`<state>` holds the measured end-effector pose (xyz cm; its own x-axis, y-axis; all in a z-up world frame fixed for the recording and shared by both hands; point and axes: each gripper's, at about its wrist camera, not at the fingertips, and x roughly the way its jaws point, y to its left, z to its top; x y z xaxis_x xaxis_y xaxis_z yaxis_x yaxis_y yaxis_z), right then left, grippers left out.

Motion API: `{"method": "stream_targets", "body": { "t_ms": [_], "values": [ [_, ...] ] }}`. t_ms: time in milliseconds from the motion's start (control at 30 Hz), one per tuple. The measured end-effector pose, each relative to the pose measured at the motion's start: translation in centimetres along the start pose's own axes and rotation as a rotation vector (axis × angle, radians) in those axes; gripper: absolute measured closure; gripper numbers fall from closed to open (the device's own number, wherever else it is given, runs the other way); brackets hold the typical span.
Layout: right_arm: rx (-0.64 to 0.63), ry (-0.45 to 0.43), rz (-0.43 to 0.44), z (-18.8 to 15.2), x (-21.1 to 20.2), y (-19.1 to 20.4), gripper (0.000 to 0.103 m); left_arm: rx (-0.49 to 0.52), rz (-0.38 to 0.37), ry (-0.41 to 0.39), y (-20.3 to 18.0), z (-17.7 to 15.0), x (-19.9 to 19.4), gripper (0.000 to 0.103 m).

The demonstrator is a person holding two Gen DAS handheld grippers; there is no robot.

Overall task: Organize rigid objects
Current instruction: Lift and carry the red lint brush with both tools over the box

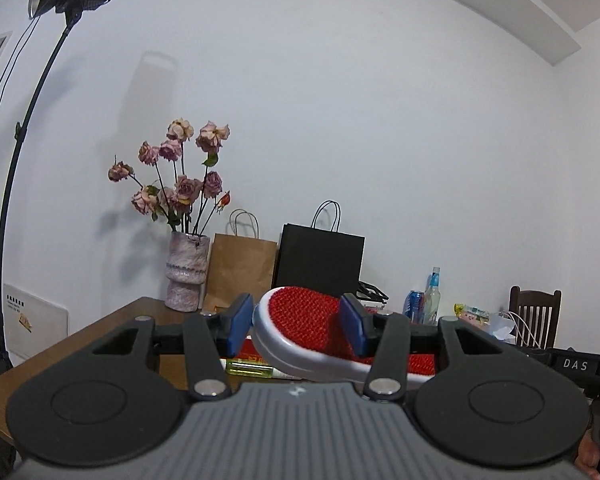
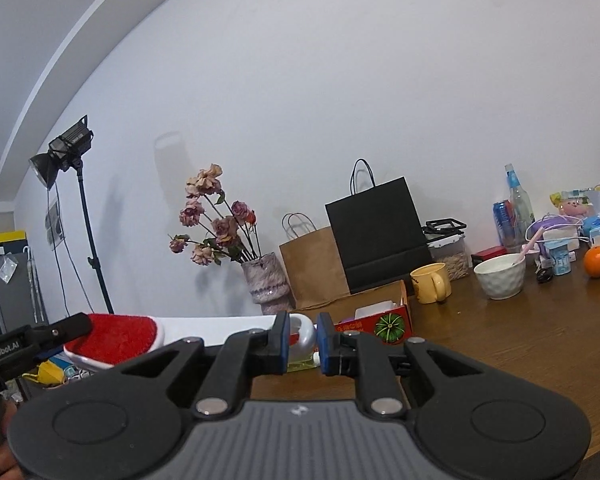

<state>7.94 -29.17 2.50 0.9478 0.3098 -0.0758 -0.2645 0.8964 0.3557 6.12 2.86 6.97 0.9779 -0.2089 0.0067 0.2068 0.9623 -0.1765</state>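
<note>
While both tools point level above the wooden surface (image 2: pixel 520 332), we carry a white brush (image 1: pixel 300 332) with red bristles between them. Our left tool (image 1: pixel 296 322) is clamped across its bristled head; our right tool (image 2: pixel 303 344) is closed tight on the white handle end. A red cardboard box (image 2: pixel 384 322) sits just beyond.

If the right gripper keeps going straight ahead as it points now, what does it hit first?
Probably the red cardboard box just beyond the right gripper, which holds the brush handle; depth is uncertain.
</note>
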Motion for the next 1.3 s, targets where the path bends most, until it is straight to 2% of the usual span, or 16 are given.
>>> {"method": "stream_targets", "body": {
  "t_ms": [200,300,467,567,700,800,900,1033,1300],
  "values": [
    [0.023,0.015,0.007,1.3,3.6,-1.2,0.087,-0.005,0.004,0.019,0.5,0.4,3.1,0.055],
    [0.022,0.011,0.025,2.7,6.5,-1.6,0.087,0.019,0.008,-0.01,0.6,1.1,5.7,0.055],
    [0.009,-0.028,0.043,6.9,12.8,-2.0,0.087,0.044,-0.005,-0.07,1.2,3.5,11.4,0.055],
    [0.0,-0.045,0.061,9.9,16.5,-2.2,0.087,0.038,-0.02,-0.077,1.9,5.4,15.2,0.055],
    [-0.007,0.014,0.07,13.2,22.3,-2.5,0.087,0.024,-0.026,-0.072,3.0,7.2,20.0,0.054],
    [0.019,0.069,0.095,14.6,26.5,-3.5,0.087,0.021,0.011,-0.054,3.8,7.8,23.7,0.055],
    [0.007,0.138,0.064,15.0,31.0,-4.3,0.087,0.018,0.028,0.015,4.7,7.5,27.7,0.055],
    [0.058,0.283,0.034,14.1,36.9,-6.5,0.087,-0.021,0.053,0.162,6.5,6.2,33.3,0.055],
    [0.148,0.593,-0.012,7.4,45.6,-11.4,0.087,-0.064,0.102,0.444,10.3,-0.6,40.3,0.055]
  ]
}}
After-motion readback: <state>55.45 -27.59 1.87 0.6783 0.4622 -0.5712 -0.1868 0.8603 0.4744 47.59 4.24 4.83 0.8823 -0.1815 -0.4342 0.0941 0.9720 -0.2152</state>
